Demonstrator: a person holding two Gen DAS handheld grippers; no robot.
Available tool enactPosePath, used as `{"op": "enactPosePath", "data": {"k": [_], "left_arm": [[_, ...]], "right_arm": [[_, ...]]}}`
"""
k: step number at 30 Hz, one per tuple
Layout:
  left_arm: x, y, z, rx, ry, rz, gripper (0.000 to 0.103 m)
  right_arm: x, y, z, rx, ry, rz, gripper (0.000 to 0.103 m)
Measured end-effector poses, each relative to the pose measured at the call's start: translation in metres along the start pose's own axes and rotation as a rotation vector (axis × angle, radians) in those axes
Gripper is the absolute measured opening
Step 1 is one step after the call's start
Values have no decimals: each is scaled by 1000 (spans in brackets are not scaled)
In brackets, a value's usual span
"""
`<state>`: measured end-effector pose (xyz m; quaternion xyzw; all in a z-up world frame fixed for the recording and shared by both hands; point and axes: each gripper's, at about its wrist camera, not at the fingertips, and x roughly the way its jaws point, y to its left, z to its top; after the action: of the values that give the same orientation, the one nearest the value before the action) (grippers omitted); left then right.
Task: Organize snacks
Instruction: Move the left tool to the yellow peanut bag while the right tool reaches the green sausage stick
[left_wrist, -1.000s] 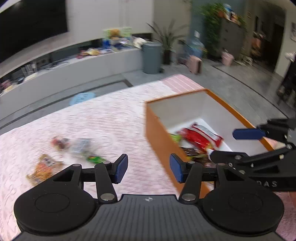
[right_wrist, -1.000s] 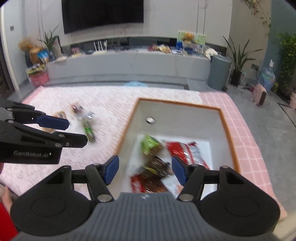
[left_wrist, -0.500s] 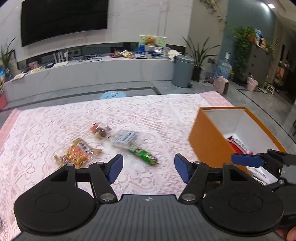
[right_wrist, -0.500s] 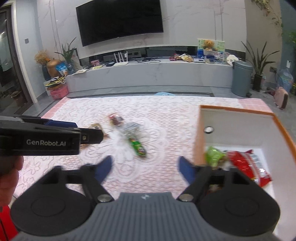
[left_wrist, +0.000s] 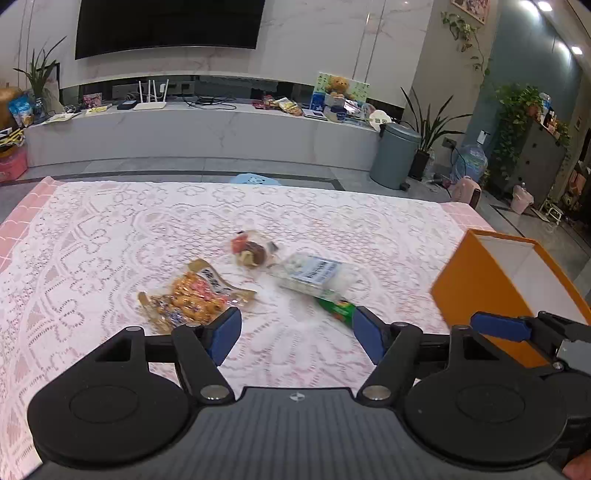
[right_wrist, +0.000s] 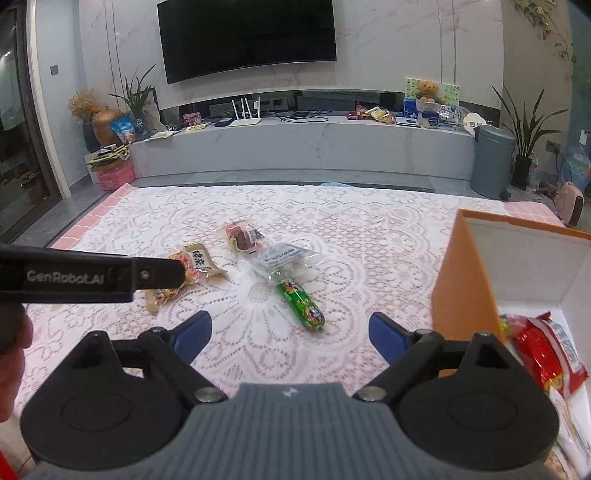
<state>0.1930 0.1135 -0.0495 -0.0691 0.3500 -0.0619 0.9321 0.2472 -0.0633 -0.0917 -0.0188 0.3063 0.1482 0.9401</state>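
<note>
In the left wrist view, the left gripper hangs above the white lace tablecloth with its blue-padded jaws wide apart and nothing between them; they have just been opening further. To the right stands the orange cardboard box with white inside walls, which I take as landmark. Four snacks lie outside it, all to its left: nearest the box the green sausage-shaped stick, partly hidden behind the right fingertip; above it the clear packet with a barcode label; further left the small clear packet with red and brown pieces; and furthest from the box the orange-brown flat pouch. So I judge that the work is only partly done, because these four are not yet in the box. In the right wrist view, the right gripper is also spread open and empty. Here the box shows its content: a red shiny bag and something green beside it already lie inside. The green stick is left of the box, well apart from its wall. Its long axis runs diagonally, from the barcode packet at its far end toward the camera and a little toward the box. The pouch is partly covered by the left gripper's black finger.
</note>
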Motion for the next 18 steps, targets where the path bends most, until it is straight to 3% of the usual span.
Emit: {"op": "enactPosePath", "data": {"k": [6, 11, 18], "left_arm": [[16, 25, -7, 17, 0, 31, 82], [34, 37, -9, 92, 11, 88, 82], [57, 51, -8, 157, 9, 104, 85]], "right_arm": [[31, 10, 2, -35, 11, -12, 93], [56, 15, -1, -70, 36, -17, 93], [88, 9, 2, -99, 46, -56, 93]]}}
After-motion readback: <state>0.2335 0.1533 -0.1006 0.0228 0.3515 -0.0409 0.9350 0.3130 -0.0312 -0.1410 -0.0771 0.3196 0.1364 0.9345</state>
